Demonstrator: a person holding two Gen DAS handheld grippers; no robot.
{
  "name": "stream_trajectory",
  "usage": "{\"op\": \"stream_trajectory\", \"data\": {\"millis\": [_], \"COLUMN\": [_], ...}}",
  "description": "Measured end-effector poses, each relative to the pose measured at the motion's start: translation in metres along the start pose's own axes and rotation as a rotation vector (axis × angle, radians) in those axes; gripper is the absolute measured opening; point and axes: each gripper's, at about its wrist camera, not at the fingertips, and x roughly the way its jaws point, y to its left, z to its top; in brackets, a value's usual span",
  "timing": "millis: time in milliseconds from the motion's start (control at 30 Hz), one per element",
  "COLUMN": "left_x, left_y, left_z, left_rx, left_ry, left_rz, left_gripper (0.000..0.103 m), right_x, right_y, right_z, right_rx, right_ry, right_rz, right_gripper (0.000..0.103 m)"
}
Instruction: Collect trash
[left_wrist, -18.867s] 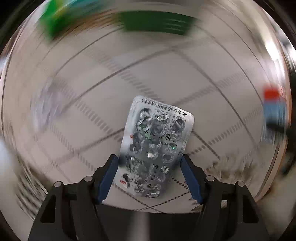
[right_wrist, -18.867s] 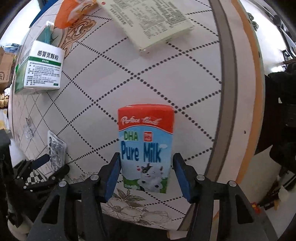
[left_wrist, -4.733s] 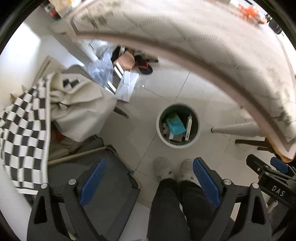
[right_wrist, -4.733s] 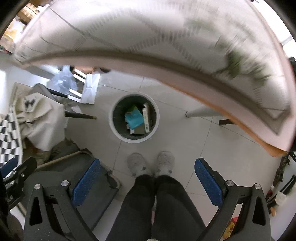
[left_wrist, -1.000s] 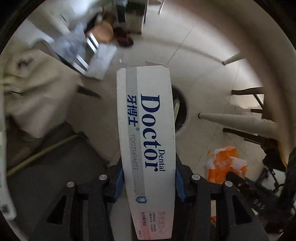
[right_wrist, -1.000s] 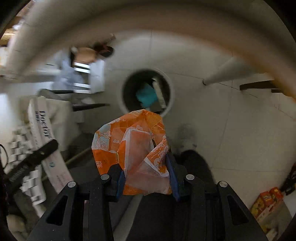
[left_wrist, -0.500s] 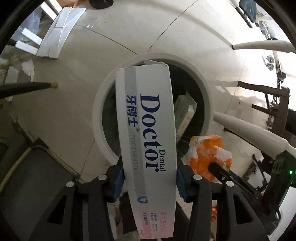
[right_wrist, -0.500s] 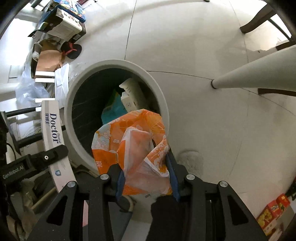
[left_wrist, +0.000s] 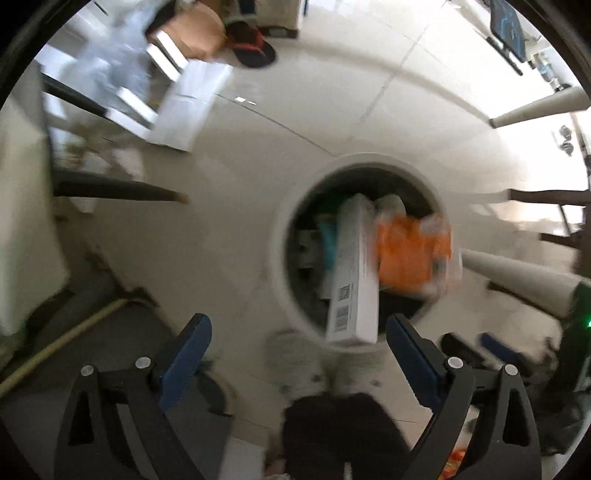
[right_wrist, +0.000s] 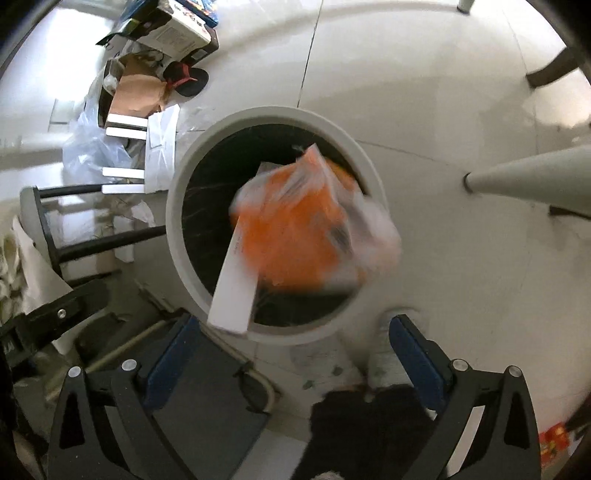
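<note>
Here, over the round trash bin (left_wrist: 275, 236) on the pale tiled floor (left_wrist: 332, 110), both of your tools stand empty. Your left gripper (left_wrist: 297, 349) has its blue-padded jaws spread wide with nothing between them, and your right gripper (right_wrist: 291, 349) is spread just as wide and holds nothing either.

The long white toothpaste box (left_wrist: 352, 273) lies apart from both sets of jaws, slanting across the bin's mouth. Its far end is inside the dark opening and its near end, showing two barcodes and fine print on the side, overlaps the near rim. In the right wrist view the same box (right_wrist: 234, 284) shows as a plain white slab crossing the lower left rim of the bin (right_wrist: 177, 206).

Just beside the box, on its right, is the orange snack bag (left_wrist: 410, 251), crumpled, with clear plastic edges, blurred and over the right part of the opening. From the right wrist the bag (right_wrist: 299, 229) covers much of the bin's mouth, its outline smeared; whether it touches the box cannot be told.

Deeper in the bin, a teal carton (left_wrist: 327, 236) and other pale packaging show in the shadow. Your dark trousers (left_wrist: 343, 435) and light slippers (left_wrist: 295, 354) stand at the near rim, and a desk leg (right_wrist: 524, 177) slants in at right.
</note>
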Motion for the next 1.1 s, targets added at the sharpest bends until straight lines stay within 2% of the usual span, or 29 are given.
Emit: {"op": "stream_trajectory", "data": {"millis": [233,400,533,700,967,1100], "left_x": [-0.044,-0.089,-0.128,-0.197,-0.339,-0.398], "left_y": [-0.004,-0.011,-0.02,-0.026,-0.037,-0.031], "left_z": [-0.042,-0.06,-0.071,-0.082,-0.1,-0.105], "left_rx": [0.048,0.088,0.134,0.222,0.458,0.519], "left_ry": [-0.038,-0.054,-0.05,-0.056,-0.131,-0.183], "left_rz": [0.149,0.168,0.16,0.12,0.039,-0.01], "left_gripper": [0.097,0.097,0.097,0.097,0.097,0.097], "right_x": [-0.059,-0.12,-0.173,-0.249,-0.394,-0.46], "right_y": [0.011,0.018,0.022,0.034,0.066,0.085], "right_z": [-0.028,-0.047,-0.067,-0.101,-0.162,-0.193], "right_rx": [-0.054,-0.064,-0.022,0.043,0.151,0.196], "right_ry": [-0.077,-0.142,-0.144,-0.149,-0.205,-0.253], "right_rz": [-0.161,-0.229,-0.215,-0.181,-0.075,-0.024], "right_gripper": [0.103,0.103,0.103,0.103,0.103,0.103]}}
